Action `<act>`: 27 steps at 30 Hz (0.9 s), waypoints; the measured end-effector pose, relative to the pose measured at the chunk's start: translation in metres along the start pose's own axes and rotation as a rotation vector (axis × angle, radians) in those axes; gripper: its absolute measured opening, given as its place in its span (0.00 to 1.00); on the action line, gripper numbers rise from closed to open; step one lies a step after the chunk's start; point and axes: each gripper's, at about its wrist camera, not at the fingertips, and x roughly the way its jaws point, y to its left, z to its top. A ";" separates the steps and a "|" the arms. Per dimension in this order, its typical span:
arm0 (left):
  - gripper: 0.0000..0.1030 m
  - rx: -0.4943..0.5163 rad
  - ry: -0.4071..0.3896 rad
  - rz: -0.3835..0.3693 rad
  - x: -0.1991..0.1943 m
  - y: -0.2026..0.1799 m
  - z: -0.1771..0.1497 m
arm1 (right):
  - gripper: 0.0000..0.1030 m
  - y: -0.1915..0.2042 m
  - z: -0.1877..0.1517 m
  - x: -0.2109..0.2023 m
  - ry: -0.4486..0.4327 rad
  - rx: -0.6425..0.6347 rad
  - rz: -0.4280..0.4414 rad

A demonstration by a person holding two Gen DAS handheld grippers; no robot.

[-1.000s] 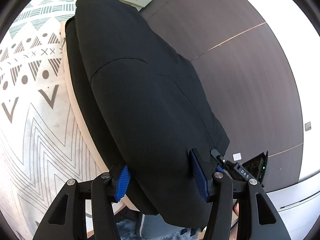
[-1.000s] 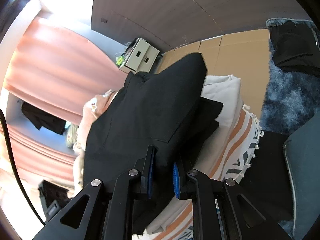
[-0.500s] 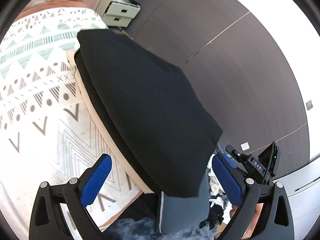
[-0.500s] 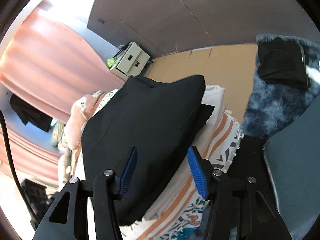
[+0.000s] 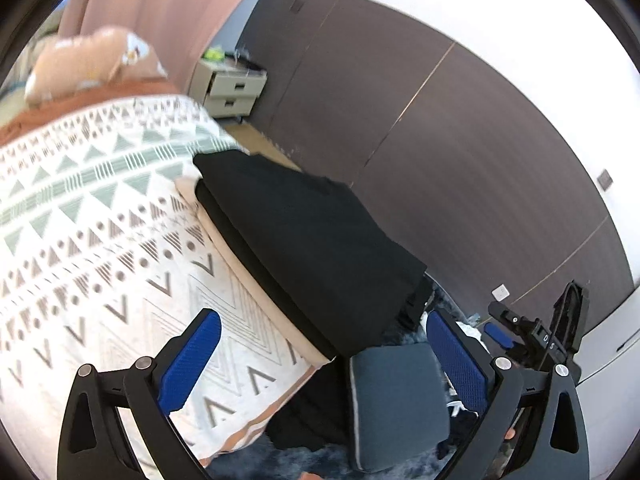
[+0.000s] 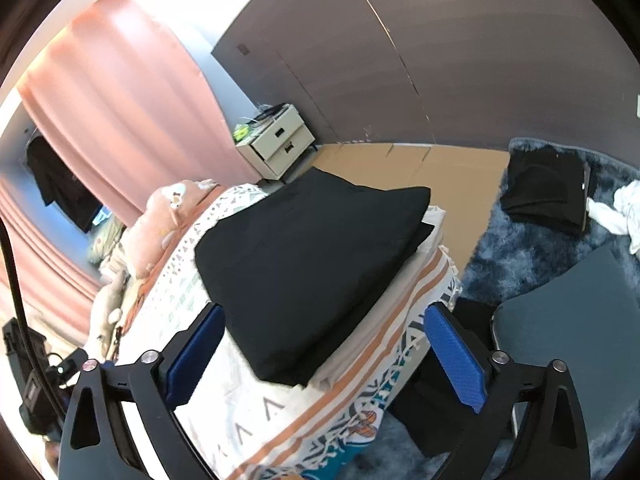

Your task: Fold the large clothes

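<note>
Black folded garment (image 6: 312, 276) at frame centre, lying on a patterned bedspread (image 5: 100, 240); left gripper (image 5: 324, 364) jaws spread, right gripper (image 6: 324, 360) jaws opening, both empty.

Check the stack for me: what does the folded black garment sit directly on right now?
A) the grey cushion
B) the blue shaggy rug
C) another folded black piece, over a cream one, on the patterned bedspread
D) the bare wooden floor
C: the folded black garment tops a second black layer above a cream piece, all on the patterned bedspread.
</note>
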 end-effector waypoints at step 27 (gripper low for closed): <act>1.00 0.194 -0.368 0.279 -0.211 0.006 -0.136 | 1.00 0.112 -0.096 -0.137 -0.081 -0.300 0.104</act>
